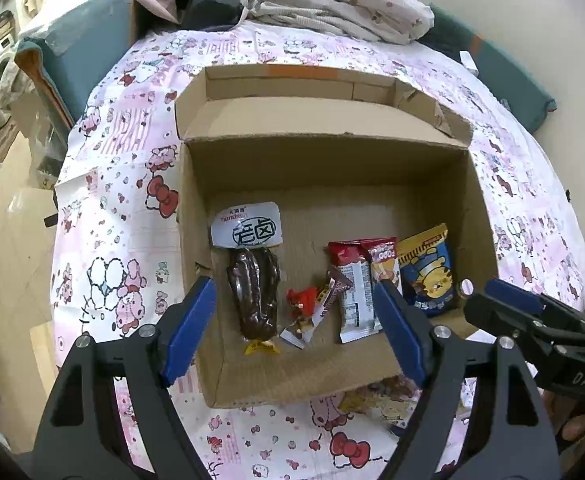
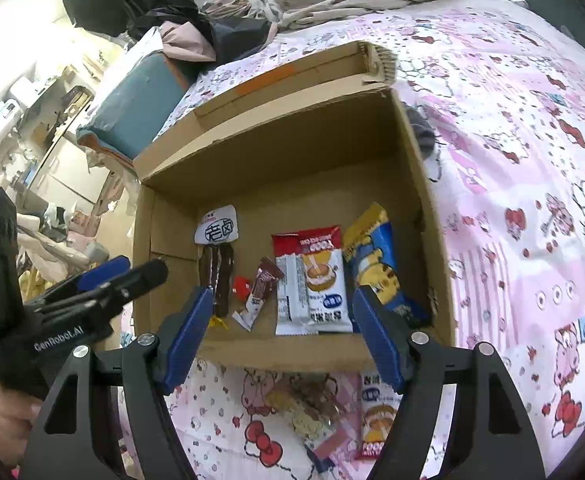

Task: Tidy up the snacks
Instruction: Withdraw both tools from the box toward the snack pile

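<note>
Both pairs of tongs hang wide open with nothing held: the left gripper (image 1: 294, 320) low in its view, the right gripper (image 2: 282, 330) low in its own. Beyond their blue fingertips (image 1: 190, 328), mid-frame, an open cardboard box (image 1: 324, 152) sits on a pink cartoon bedsheet (image 1: 120, 184). Inside lie a dark meat snack (image 1: 254, 292), small candies (image 1: 306, 312), a white wafer pack (image 1: 356, 292) and a blue bag (image 1: 428, 268). More snacks (image 2: 344, 412) lie outside, near the bottom edge.
</note>
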